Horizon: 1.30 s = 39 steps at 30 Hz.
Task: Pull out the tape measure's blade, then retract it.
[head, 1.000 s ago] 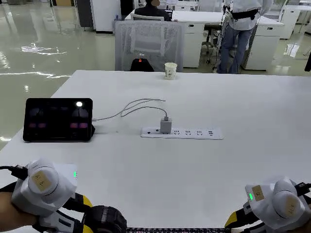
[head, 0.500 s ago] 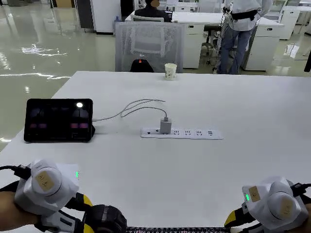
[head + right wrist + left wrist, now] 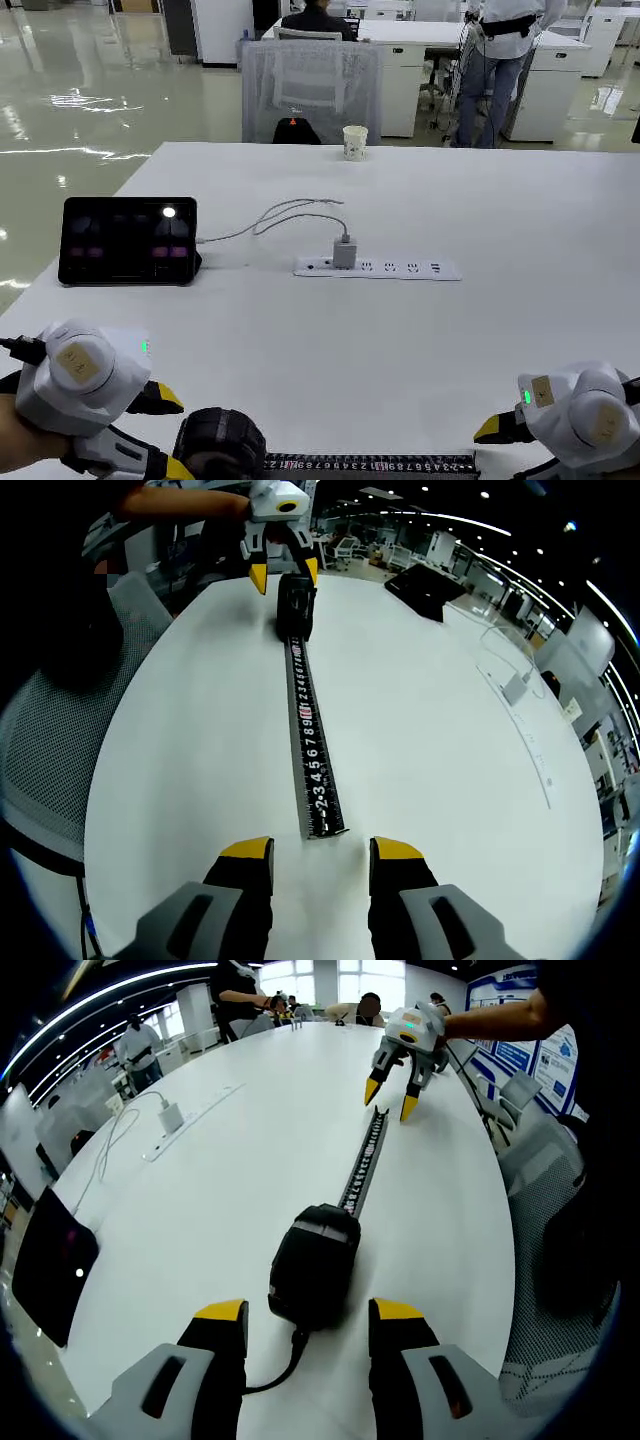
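A black tape measure case (image 3: 218, 445) lies on the white table (image 3: 400, 340) near its front edge. The blade (image 3: 370, 463) is drawn out flat to the right. My left gripper (image 3: 168, 432) is open, and the case (image 3: 313, 1265) sits between and just ahead of its yellow tips without being pinched. My right gripper (image 3: 500, 450) is open at the blade's far end. The blade's end (image 3: 325, 828) lies just ahead of the right gripper (image 3: 322, 850). The left gripper view has the right gripper (image 3: 390, 1098) straddling the blade's tip (image 3: 377, 1115).
A dark tablet (image 3: 128, 242) stands at the left, cabled to a charger (image 3: 345, 254) in a white power strip (image 3: 378, 268). A paper cup (image 3: 354, 143) stands at the far edge, with a mesh chair (image 3: 310, 90) behind it. People are at desks beyond.
The head camera has tilted down a little, so more of the blade shows. Both grippers, the case and the blade keep about the same places.
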Motion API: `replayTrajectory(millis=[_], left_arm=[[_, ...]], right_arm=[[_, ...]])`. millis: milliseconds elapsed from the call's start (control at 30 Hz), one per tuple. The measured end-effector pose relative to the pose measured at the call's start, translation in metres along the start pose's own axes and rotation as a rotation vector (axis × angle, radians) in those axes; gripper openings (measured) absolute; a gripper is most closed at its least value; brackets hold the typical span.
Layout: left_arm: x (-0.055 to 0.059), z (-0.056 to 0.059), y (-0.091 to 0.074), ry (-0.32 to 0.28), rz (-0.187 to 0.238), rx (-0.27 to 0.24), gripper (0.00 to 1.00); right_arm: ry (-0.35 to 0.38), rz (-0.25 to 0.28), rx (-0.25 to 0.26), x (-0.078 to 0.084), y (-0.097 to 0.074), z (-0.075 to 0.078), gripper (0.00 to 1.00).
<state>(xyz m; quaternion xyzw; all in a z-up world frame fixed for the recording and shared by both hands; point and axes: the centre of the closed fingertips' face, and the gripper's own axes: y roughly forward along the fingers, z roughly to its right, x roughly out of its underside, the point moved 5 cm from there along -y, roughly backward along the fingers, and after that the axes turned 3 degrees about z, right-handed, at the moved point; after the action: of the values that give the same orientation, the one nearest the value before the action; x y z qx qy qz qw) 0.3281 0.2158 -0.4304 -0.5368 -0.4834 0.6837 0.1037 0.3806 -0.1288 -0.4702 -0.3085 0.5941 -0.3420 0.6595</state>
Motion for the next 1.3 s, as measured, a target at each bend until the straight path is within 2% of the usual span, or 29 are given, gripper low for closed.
replayTrajectory(millis=[133, 200, 533, 733, 1000, 1300], left_arm=[[0.001, 0.007, -0.002, -0.028, 0.028, -0.019, 0.52], [0.002, 0.01, -0.003, -0.04, 0.034, -0.026, 0.53], [0.009, 0.025, -0.015, -0.146, 0.099, -0.087, 0.67], [0.012, 0.038, -0.017, -0.179, 0.121, -0.104, 0.72], [0.011, 0.054, -0.021, -0.24, 0.174, -0.152, 0.77], [0.014, 0.071, -0.02, -0.302, 0.218, -0.203, 0.81]], right_arm=[[0.023, 0.013, 0.028, 0.002, -0.005, -0.004, 0.38], [0.048, 0.024, 0.041, 0.003, -0.007, -0.005, 0.4], [0.151, 0.065, 0.09, 0.011, -0.017, -0.022, 0.49], [0.202, 0.103, 0.124, 0.008, -0.022, -0.031, 0.53], [0.265, 0.151, 0.185, 0.003, -0.026, -0.042, 0.63], [0.318, 0.196, 0.218, -0.005, -0.027, -0.053, 0.68]])
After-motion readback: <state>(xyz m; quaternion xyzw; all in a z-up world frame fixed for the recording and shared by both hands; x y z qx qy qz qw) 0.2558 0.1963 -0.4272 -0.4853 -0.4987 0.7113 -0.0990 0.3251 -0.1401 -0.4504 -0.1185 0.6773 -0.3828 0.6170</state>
